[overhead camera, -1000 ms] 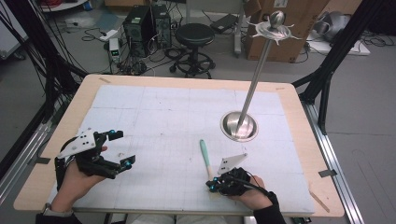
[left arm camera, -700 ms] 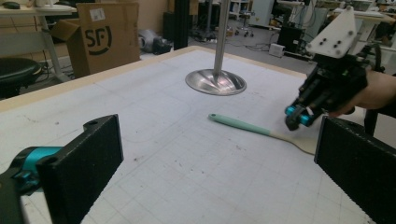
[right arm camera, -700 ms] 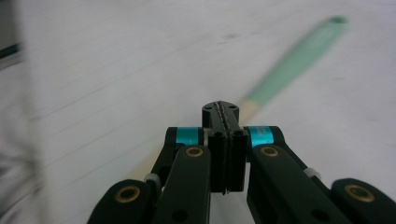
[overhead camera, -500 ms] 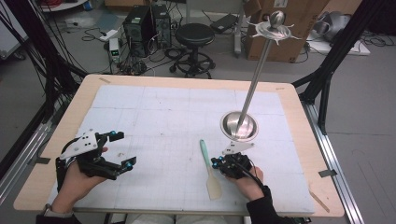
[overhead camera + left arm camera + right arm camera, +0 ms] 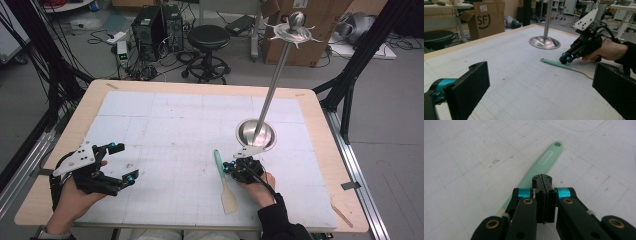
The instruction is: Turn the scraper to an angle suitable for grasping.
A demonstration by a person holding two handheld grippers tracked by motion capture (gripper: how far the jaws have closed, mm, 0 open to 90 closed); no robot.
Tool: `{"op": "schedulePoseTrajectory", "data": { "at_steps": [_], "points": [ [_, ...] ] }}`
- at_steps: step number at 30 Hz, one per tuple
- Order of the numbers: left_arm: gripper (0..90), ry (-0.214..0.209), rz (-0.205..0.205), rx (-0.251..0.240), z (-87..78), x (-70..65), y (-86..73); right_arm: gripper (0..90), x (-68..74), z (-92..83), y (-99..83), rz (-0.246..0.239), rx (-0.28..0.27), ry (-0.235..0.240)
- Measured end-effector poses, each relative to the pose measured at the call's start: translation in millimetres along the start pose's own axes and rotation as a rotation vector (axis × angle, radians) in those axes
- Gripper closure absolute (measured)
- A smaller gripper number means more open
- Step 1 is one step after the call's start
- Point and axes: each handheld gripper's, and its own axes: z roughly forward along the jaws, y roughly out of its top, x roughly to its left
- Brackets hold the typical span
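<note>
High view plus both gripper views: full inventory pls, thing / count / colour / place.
spatula: 1, mint-green handle, cream blade, flat on the mat near the front edge
stand: 1, silver, round base on the mat right of centre, pole leaning up to a spiked top
mat: 1, white, gridded, covers the table
table: 1, light wood
stool: 1, black, floor behind the table
cardboard box: 1, brown, on the floor
left gripper: 1, black, jaws open, front left
right gripper: 1, black, jaws shut, over the spatula handle

At centre frame the spatula (image 5: 223, 176) looks like matt green silicone with a pale blade. The stand (image 5: 255, 134) is polished metal; the table (image 5: 310, 107) has a light wood rim under a white gridded sheet.
</note>
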Motion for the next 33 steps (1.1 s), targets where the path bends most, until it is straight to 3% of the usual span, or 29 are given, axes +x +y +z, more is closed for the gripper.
{"op": "schedulePoseTrajectory", "data": {
  "at_steps": [11,18,22,23,26,30,33],
  "points": [
    [1.7,-0.01,0.001,0.011,4.8,0.1,-1.2,90.0,27.5,12.6,12.0,-0.098,0.03,0.083],
    [1.7,-0.023,-0.011,-0.001,5.2,-0.5,0.2,90.0,40.3,18.0,17.9,-0.12,0.053,0.133],
    [1.7,-0.03,0.006,0.0,5.7,-3.2,2.4,90.0,46.4,20.7,20.3,-0.135,0.062,0.163],
    [1.7,-0.027,0.006,0.0,5.7,-2.7,1.6,90.0,48.8,21.9,21.3,-0.126,0.072,0.199],
    [1.7,-0.015,-0.008,0.008,4.5,1.0,-2.1,90.0,51.5,22.2,22.2,-0.131,0.079,0.2],
    [1.7,-0.01,-0.015,0.005,4.0,2.7,-3.7,90.0,59.0,24.7,24.4,-0.154,0.096,0.265],
    [1.7,-0.013,-0.009,0.008,4.0,2.0,-3.2,90.0,63.2,25.3,25.0,-0.17,0.104,0.273]
  ]
}}
